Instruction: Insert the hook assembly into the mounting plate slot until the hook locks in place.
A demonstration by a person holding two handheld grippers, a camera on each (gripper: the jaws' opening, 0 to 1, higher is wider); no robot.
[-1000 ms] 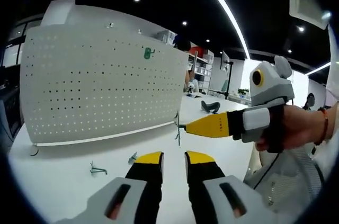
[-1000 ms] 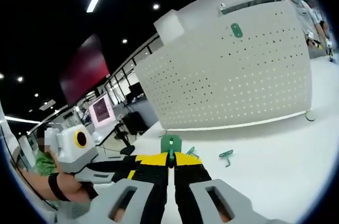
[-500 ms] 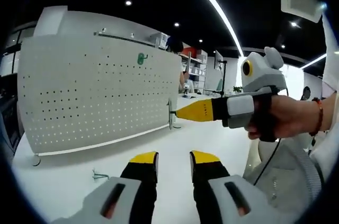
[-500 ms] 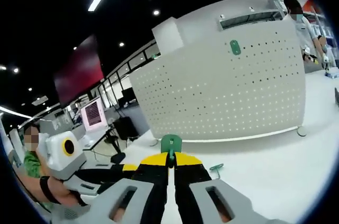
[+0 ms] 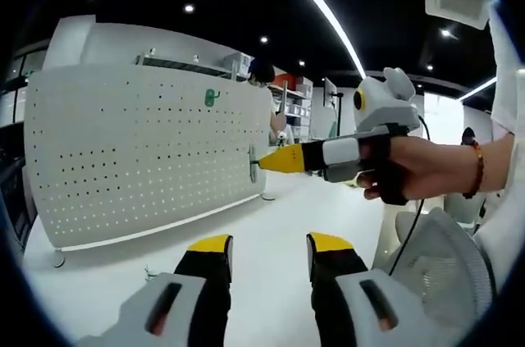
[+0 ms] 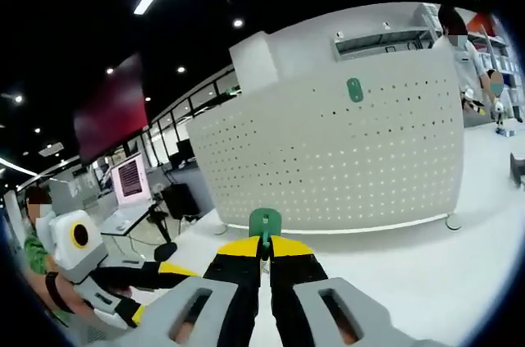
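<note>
Hook (image 6: 265, 221) clamped in my right tool (image 6: 264, 242), well short of the pegboard (image 6: 328, 158); left tool (image 5: 267, 247) open, empty. Risk: tilted approach misses the holes, hook slips sideways.

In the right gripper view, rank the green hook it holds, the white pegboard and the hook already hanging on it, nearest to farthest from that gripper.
1. Green hook, clamped in the right hand-held gripper.
2. White pegboard, standing ahead.
3. Mounted green hook, upper right on the pegboard; nearly level with the board, barely separable.

left tongs (image 5: 267, 250) parted, right tongs (image 6: 264, 246) (raised) clamped
</note>
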